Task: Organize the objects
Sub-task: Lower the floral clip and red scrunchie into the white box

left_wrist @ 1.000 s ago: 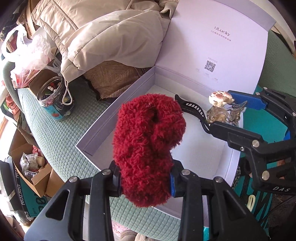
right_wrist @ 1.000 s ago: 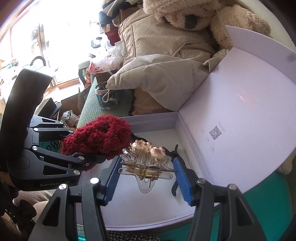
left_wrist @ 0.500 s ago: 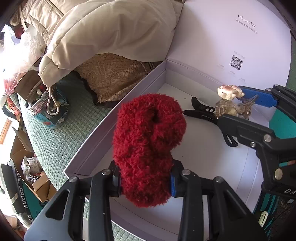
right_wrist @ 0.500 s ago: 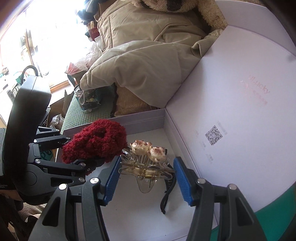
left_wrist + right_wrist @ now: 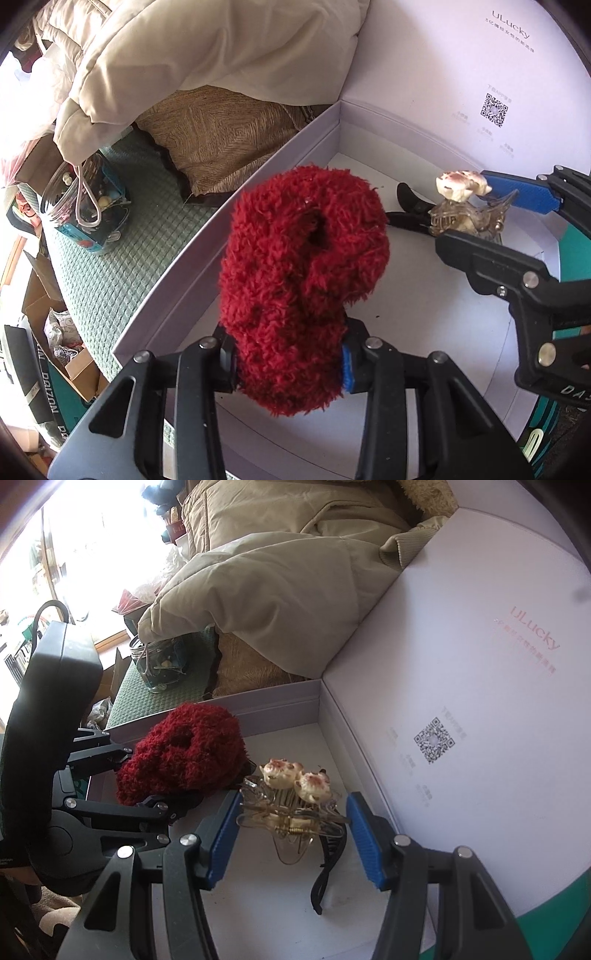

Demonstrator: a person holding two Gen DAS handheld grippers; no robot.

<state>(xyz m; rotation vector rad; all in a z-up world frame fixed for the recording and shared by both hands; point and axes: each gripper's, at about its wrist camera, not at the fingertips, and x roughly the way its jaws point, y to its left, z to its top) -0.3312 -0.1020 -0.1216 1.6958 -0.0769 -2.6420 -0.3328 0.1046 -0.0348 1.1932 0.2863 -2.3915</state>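
A fuzzy dark red scrunchie (image 5: 303, 280) stands between the pads of my left gripper (image 5: 288, 365), low over the floor of an open white box (image 5: 258, 206). The jaws are opening slightly while the pads still press the scrunchie. My right gripper (image 5: 293, 823) is shut on a clear claw hair clip (image 5: 291, 805) topped with two small cream cat figures, held just above the box floor near its raised lid (image 5: 480, 664). A black hair clip (image 5: 328, 860) lies in the box under the clear one. The two grippers sit side by side, the scrunchie (image 5: 184, 753) to the left.
A beige padded coat (image 5: 221, 48) and a tan cushion (image 5: 221, 136) lie behind the box on a green quilted cover (image 5: 110, 277). A glass jar of small items (image 5: 85, 206) stands at the left. Cardboard boxes (image 5: 74, 369) sit on the floor beyond the edge.
Both grippers have sunk and moved forward into the box with the scrunchie and the clear clip. The box floor and lid now fill more of both views.
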